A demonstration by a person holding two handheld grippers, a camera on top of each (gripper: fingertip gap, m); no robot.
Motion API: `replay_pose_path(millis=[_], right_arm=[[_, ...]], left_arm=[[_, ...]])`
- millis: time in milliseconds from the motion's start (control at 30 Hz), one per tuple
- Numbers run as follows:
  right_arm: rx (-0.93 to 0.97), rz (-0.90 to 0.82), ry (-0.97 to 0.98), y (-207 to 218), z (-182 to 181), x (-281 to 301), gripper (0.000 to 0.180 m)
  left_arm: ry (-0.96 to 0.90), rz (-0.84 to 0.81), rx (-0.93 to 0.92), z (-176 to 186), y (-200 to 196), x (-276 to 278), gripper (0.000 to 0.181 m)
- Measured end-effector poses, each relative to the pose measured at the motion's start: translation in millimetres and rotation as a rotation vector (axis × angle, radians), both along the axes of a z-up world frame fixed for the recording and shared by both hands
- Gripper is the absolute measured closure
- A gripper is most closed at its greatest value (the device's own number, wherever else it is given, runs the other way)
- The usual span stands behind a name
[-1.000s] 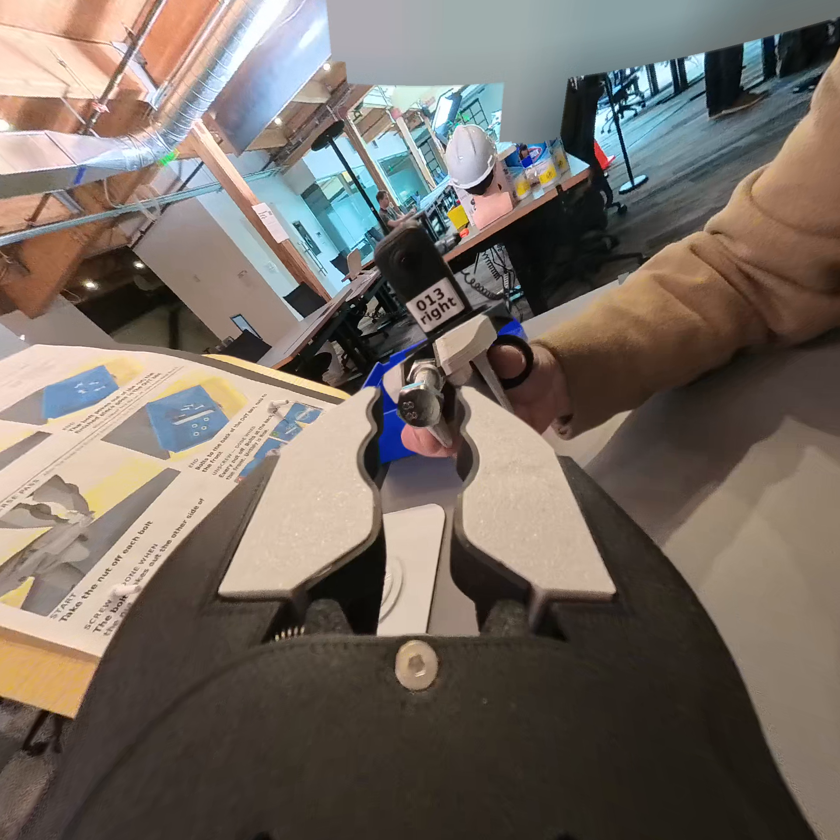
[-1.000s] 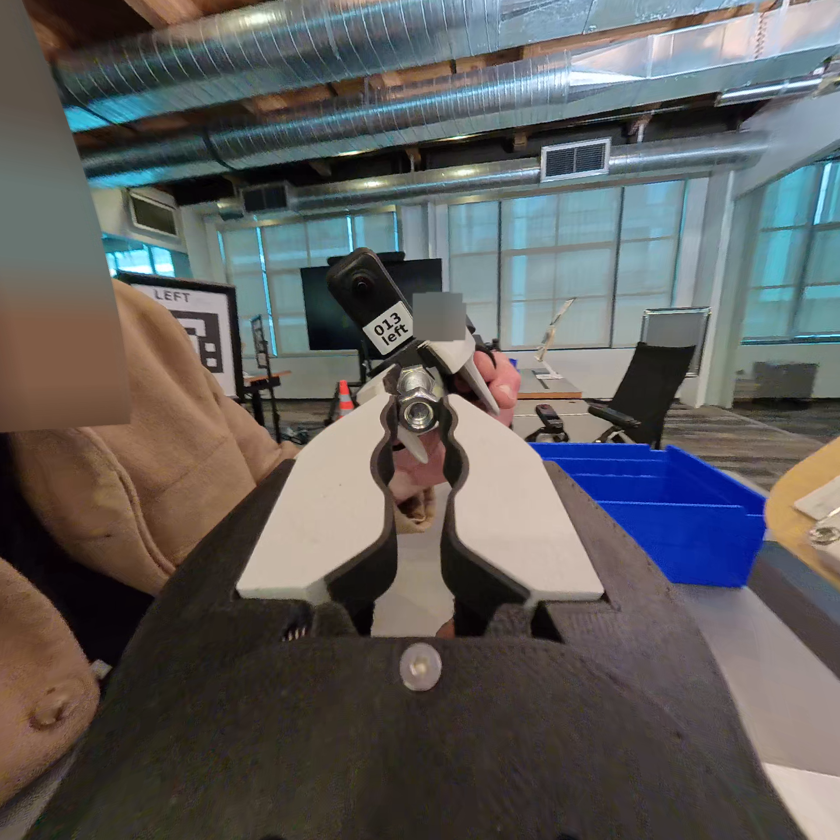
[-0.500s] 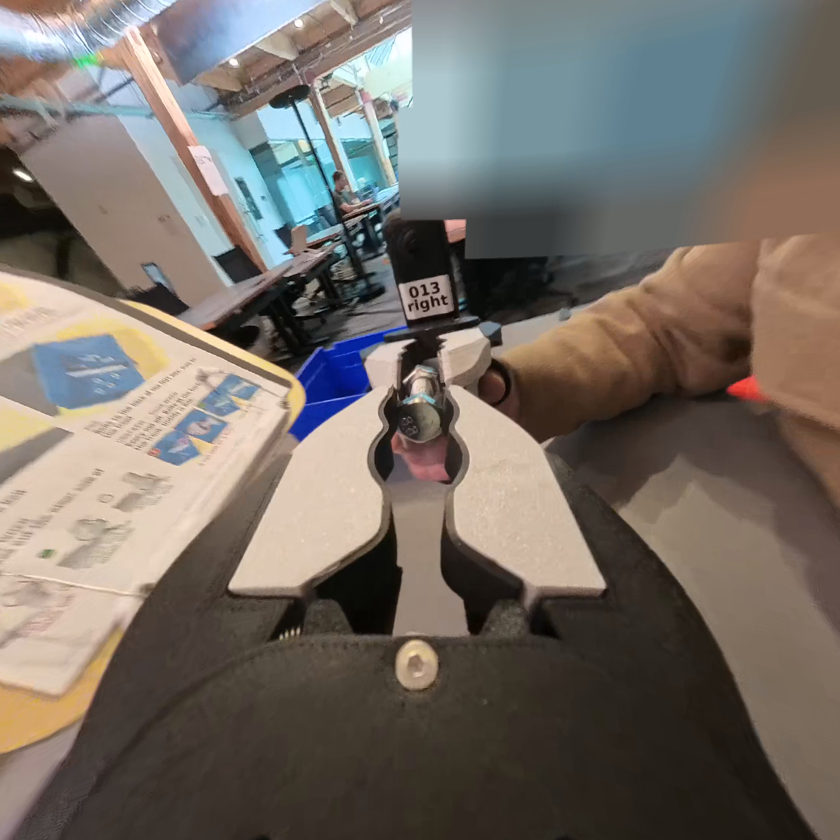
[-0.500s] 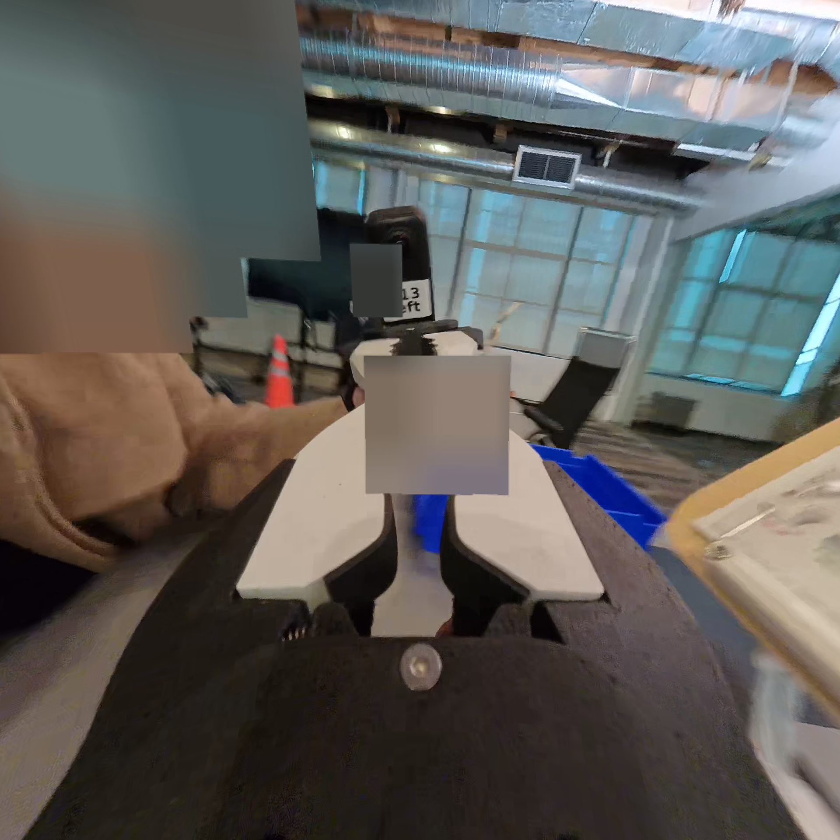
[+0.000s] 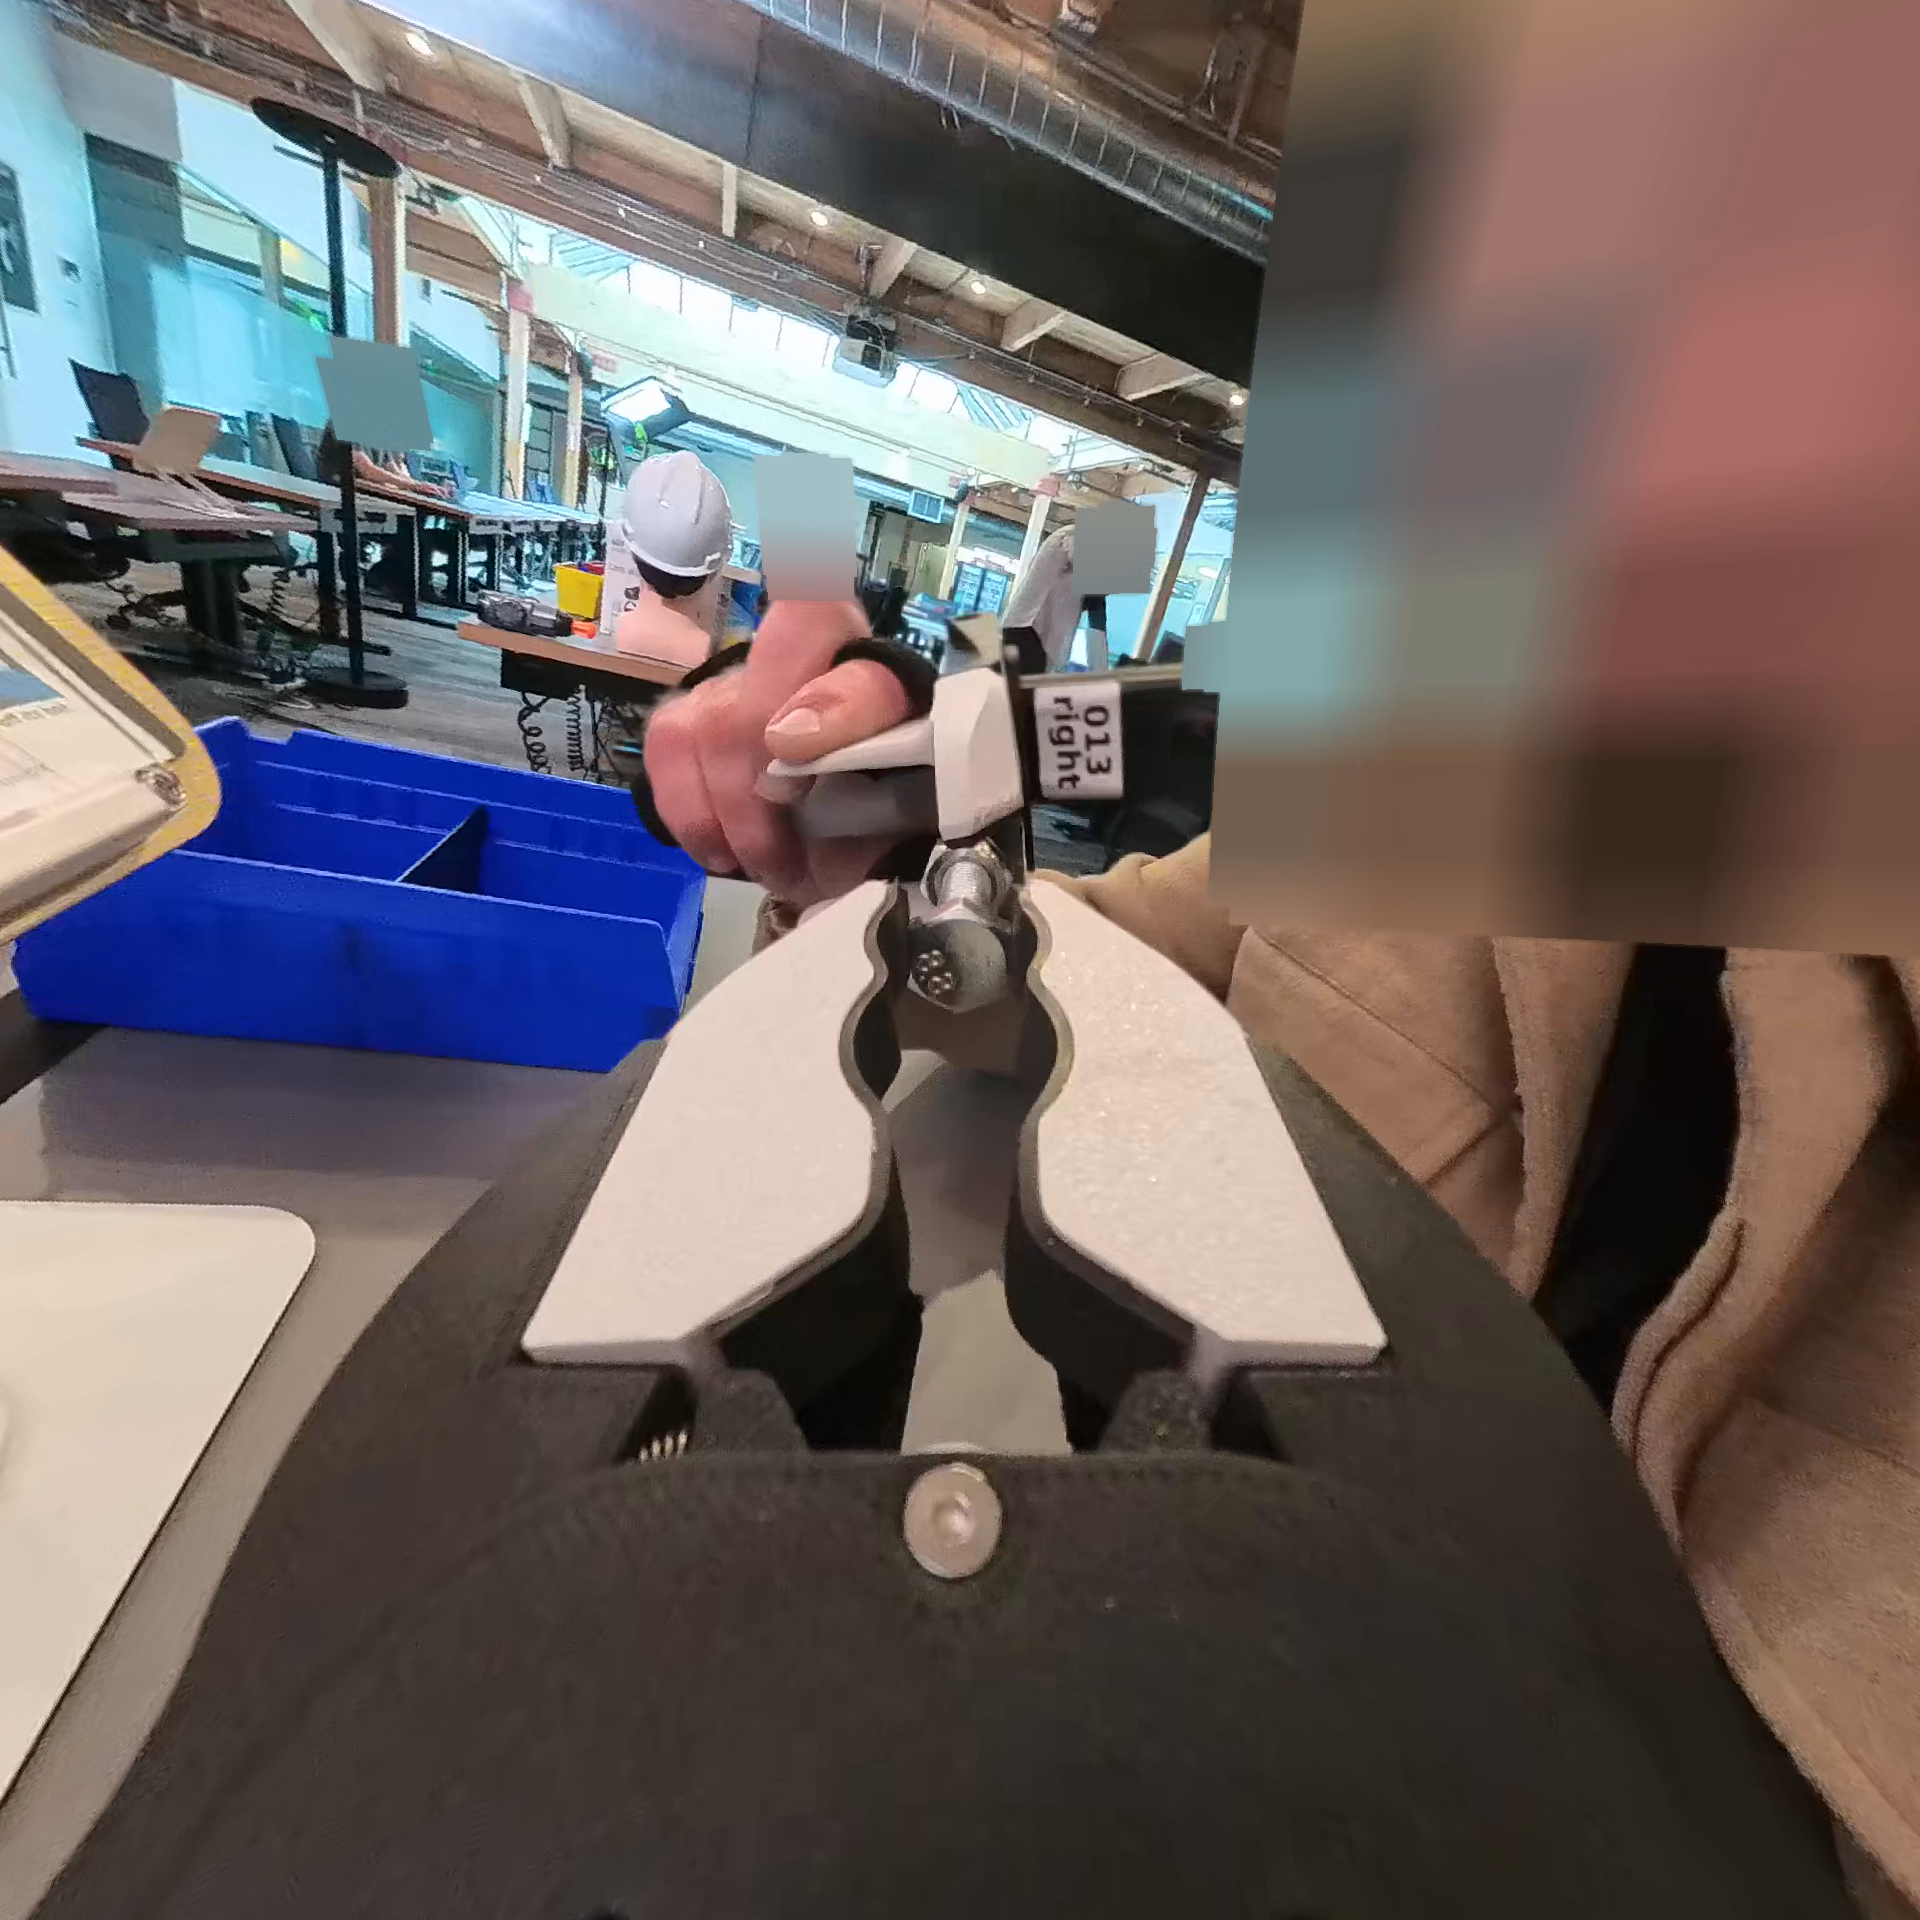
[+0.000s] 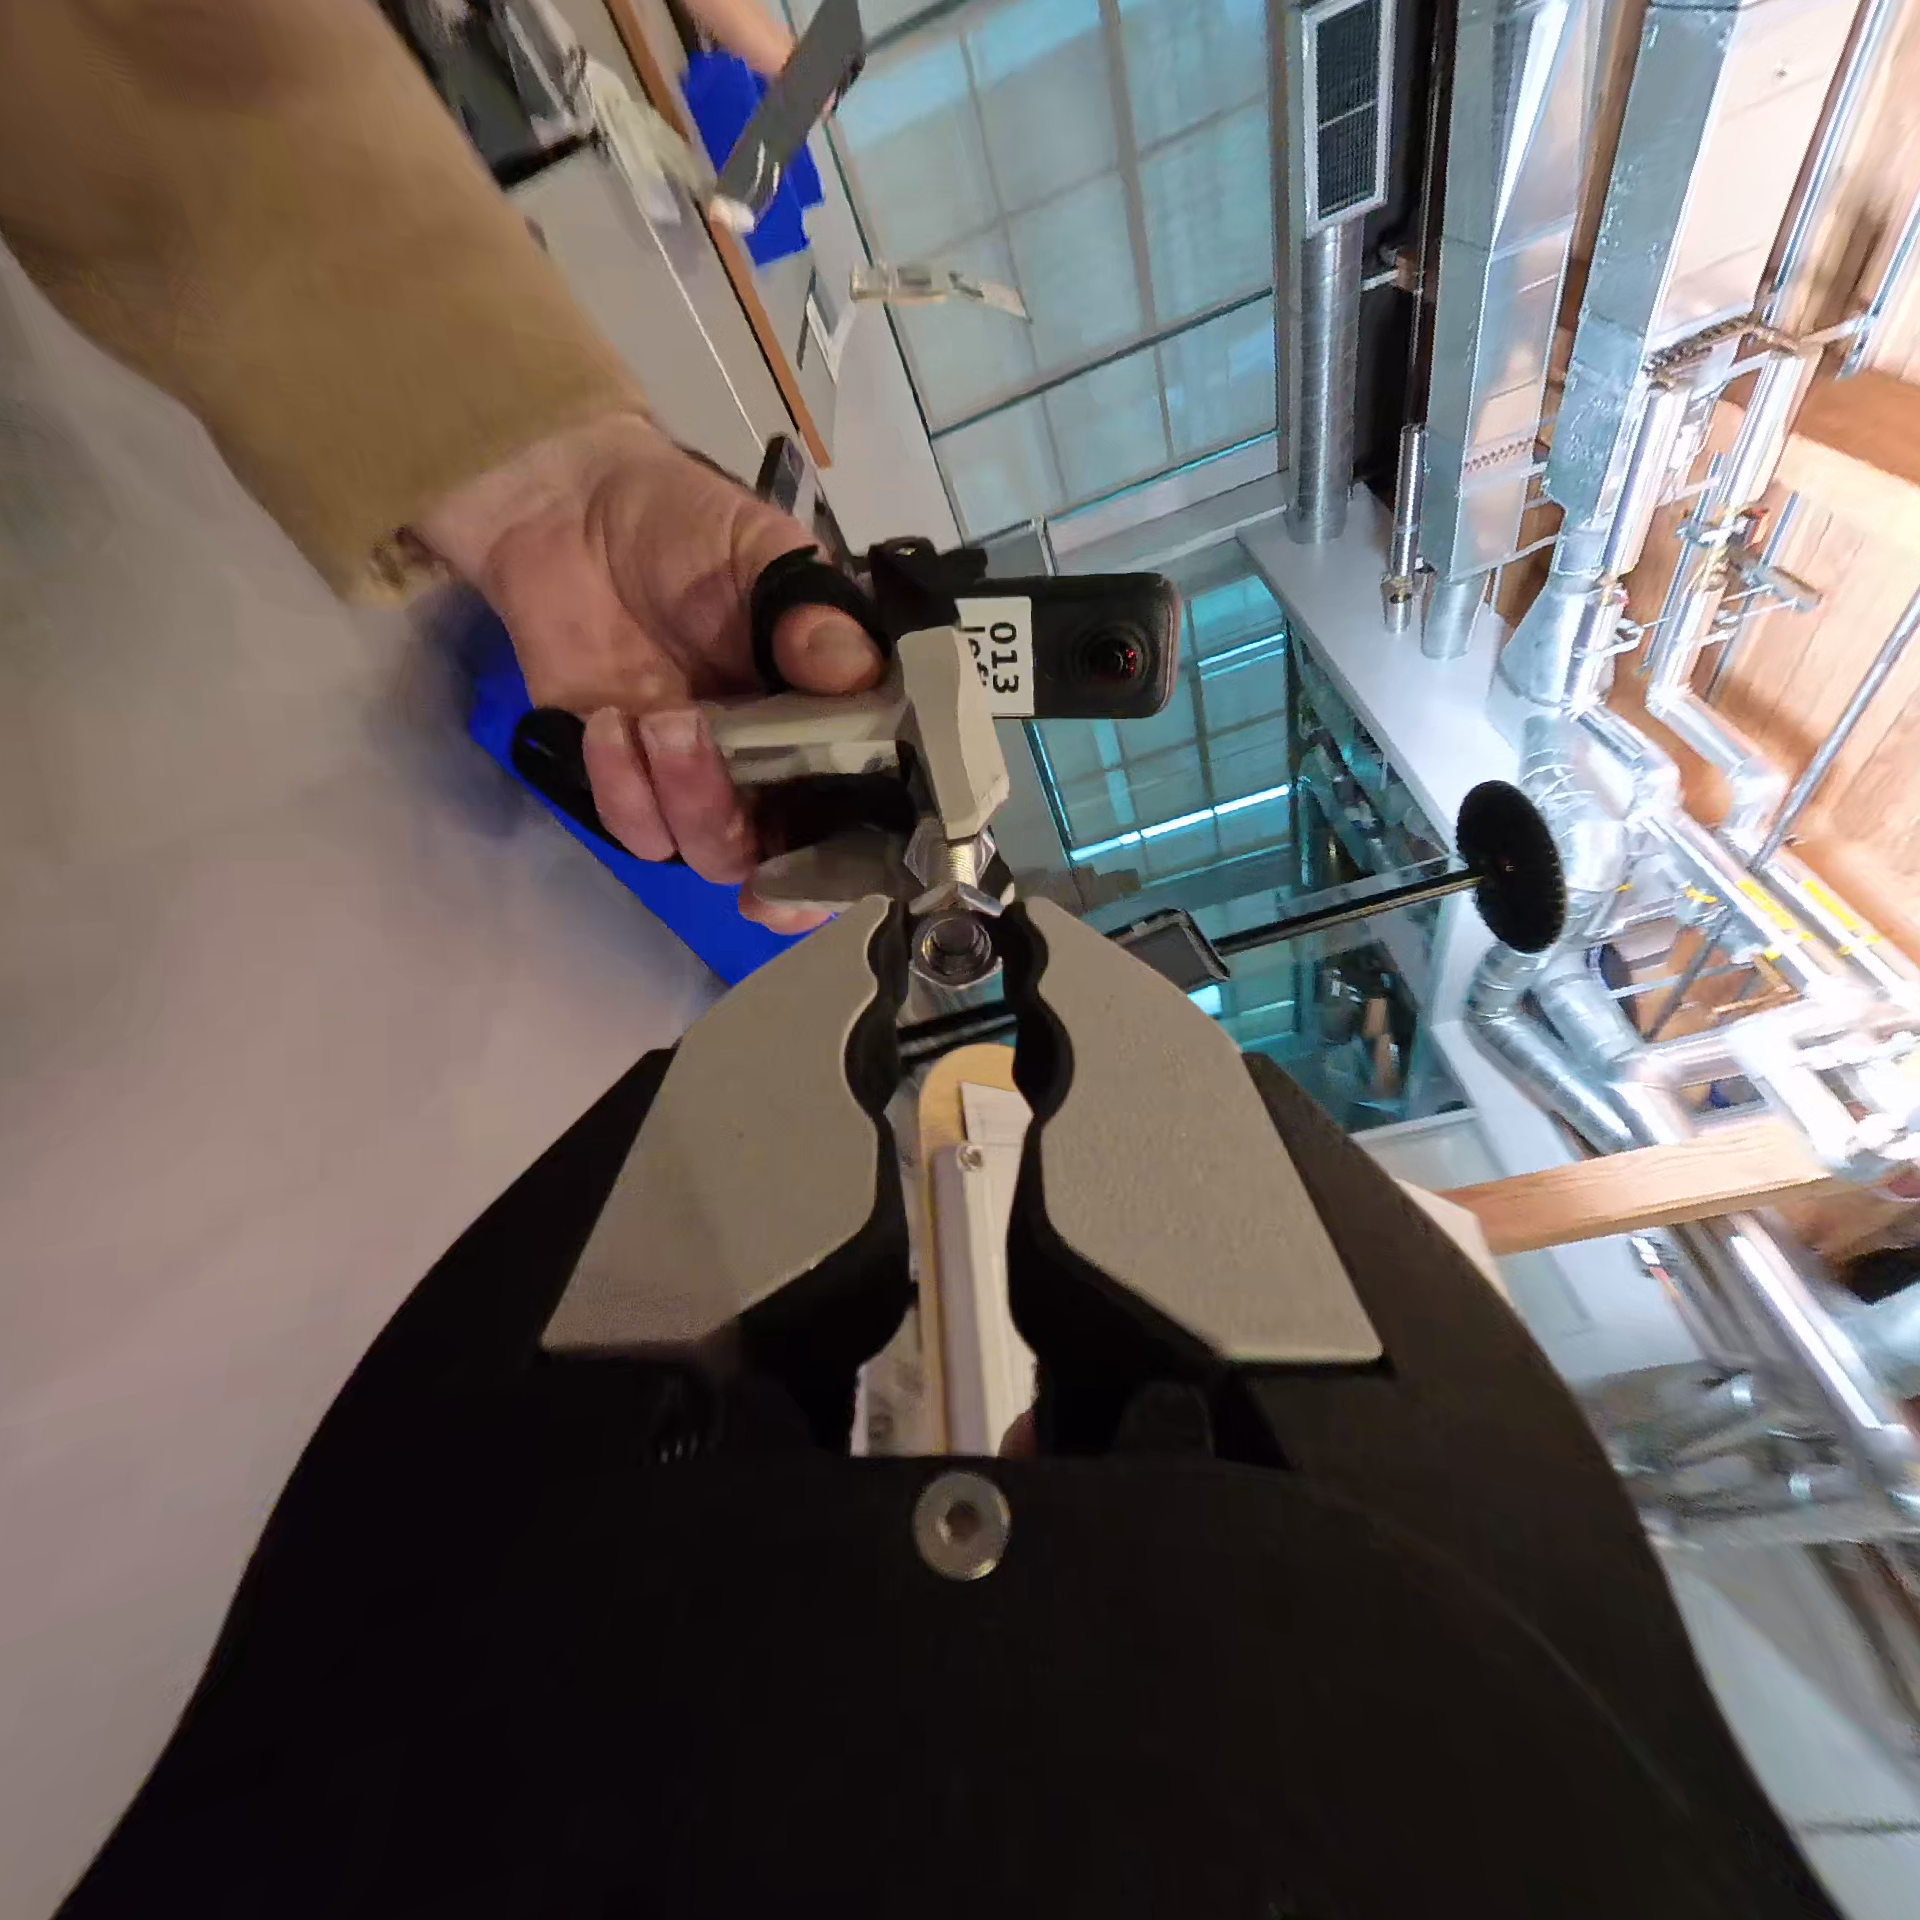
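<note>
Bolt and nut are hanging in the air between the two facing tongs, above the grey surface; the bolt's long axis is running from one tool to the other, hex head pointing toward the left wrist camera, threaded end toward the right one; the left tongs are clenching on the bolt head at their tips; the right tongs are clenching on the nut threaded on the shank; a blue bin is sitting on the surface, well apart to the left; a tan sleeve is showing just beside the tools.
</note>
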State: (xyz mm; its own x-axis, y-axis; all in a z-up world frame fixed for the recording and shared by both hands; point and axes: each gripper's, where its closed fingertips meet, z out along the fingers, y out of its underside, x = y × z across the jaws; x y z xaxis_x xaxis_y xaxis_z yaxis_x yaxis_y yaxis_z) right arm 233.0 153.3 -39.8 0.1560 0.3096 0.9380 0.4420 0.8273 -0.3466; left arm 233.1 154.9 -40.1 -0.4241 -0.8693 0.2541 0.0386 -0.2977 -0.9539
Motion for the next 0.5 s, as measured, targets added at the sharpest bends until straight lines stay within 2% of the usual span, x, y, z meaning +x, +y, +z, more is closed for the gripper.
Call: replay_pose_path(millis=[167,500], right_arm=[[0.104,-0.048,-0.06,-2.2,-0.9,-0.7,0.161],[0.011,-0.002,0.008,-3.4,0.8,-2.2,0.162]], left_arm=[[0.005,-0.032,-0.025,-1.1,-1.7,-0.7,0.163],[-0.015,-0.043,-0.027,1.1,-1.8,-1.8,0.163]])
